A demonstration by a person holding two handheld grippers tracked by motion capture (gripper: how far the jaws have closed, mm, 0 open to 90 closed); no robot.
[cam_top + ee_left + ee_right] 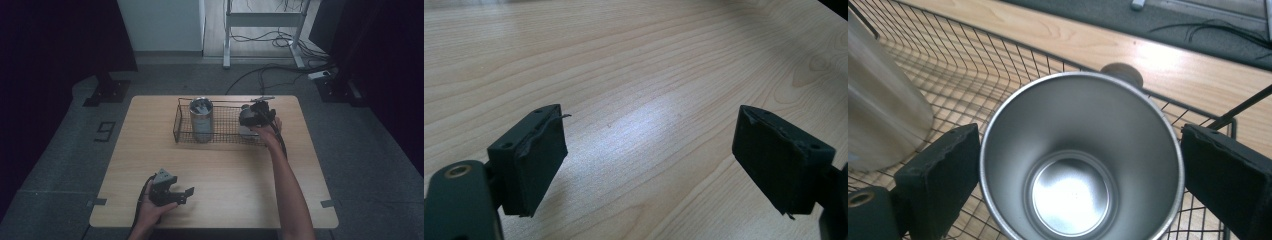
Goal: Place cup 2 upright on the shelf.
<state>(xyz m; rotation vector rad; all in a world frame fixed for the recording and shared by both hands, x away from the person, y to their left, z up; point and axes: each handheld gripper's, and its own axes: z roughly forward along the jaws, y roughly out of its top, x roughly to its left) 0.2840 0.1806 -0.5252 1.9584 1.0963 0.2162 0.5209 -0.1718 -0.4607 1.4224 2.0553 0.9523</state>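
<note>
Gripping the steel cup point(1070, 195) at the wire basket's point(973, 60) three o'clock end, my right claw point(1080, 150) should keep it upright; my left claw point(649, 165) gapes empty.

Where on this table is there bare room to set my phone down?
The light wooden table is bare across its middle, between the black wire basket behind and the left gripper in front, and left of the basket. The basket's right end is crowded: the right gripper straddles a steel cup, a taller steel tumbler standing beside.
</note>
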